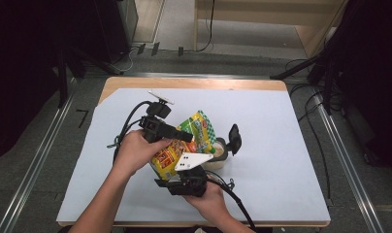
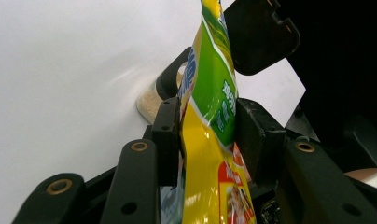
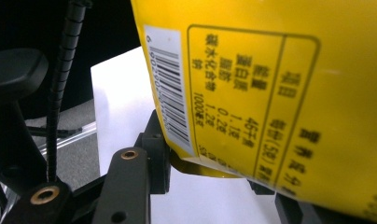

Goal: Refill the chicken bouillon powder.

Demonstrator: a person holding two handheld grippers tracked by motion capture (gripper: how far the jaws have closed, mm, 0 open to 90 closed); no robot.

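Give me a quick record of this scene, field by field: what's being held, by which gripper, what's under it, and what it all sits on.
held item: yellow and green snack bag
left gripper: jaws closed on the bag's upper part
right gripper: jaws clamp the bag's lower edge, near the barcode
beneath the bag: open container of pale grains, with black flip lid raised
surface: white sheet on a wooden table
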